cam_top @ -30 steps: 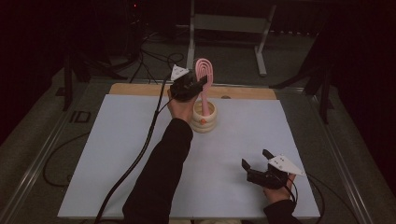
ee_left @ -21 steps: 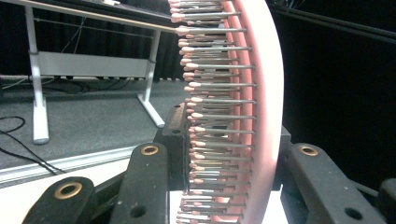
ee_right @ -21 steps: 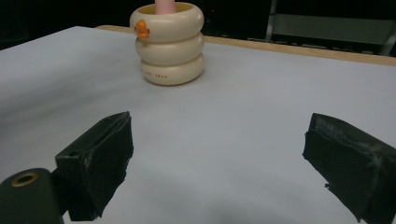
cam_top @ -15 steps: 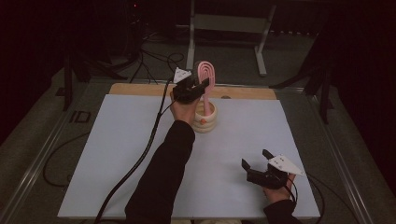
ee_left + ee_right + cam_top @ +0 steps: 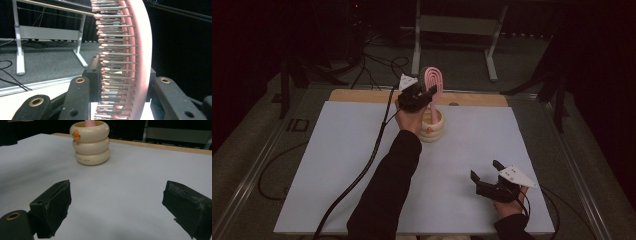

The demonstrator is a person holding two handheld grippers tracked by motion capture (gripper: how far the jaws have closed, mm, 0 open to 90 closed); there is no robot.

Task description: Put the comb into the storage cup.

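Landmark: cream ring-shaped holder (image 5: 432,125), three stacked rings with a small orange mark on the side, standing upright on the white sheet of the bench (image 5: 337,175), toward the far middle of it.
Hairbrush: pink hairbrush (image 5: 432,82), upright, its head above the holder and its handle end down inside the holder's opening; in the right gripper view the pink handle (image 5: 90,123) shows in the top ring of the holder (image 5: 90,142).
Left gripper: my left gripper (image 5: 428,95) sits just above the holder, at the lower part of the brush head.
Left jaws: pinching the hairbrush; in the left gripper view the bristled face and pink back of the brush (image 5: 140,62) run up between my two black jaws, one jaw pressed to each side.
Left arm: my dark sleeve (image 5: 387,190) reaches from the near bench edge up to the holder.
Right gripper: my right gripper (image 5: 487,179) rests low over the white sheet, well apart from the holder, nearer me and to the right of it.
Right jaws: spread wide, nothing between them but bare sheet; they point toward the holder.
Cable: the left gripper's black cable (image 5: 372,155) trails from the holder's side back to the near bench edge.
Bench edge: a wooden strip (image 5: 472,99) shows just behind the holder.
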